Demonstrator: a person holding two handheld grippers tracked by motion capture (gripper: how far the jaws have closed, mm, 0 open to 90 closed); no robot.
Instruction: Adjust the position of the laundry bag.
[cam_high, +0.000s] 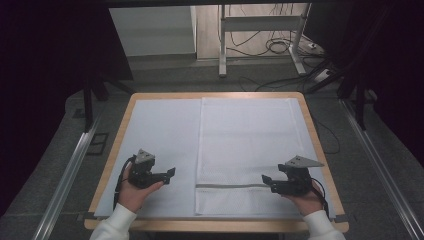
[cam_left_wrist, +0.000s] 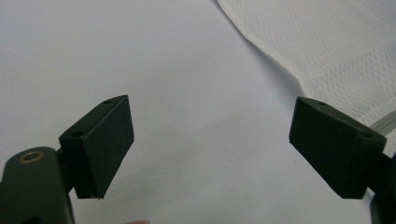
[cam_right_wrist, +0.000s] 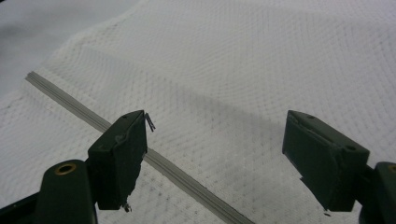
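two hand-held grippers, left (cam_high: 172, 172) and right (cam_high: 265, 179), gape wide and empty beside one mesh bag (cam_high: 245, 135).

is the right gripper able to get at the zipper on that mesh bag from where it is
Probably yes. The right gripper hangs open at the mesh bag's right edge, level with the grey zipper, which lies uncovered on the flat bag. Nothing lies between them.

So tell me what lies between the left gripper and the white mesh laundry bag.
Nothing but bare pale blue table cover. In the high view, the open left gripper points toward the flat white mesh laundry bag, short of its edge.
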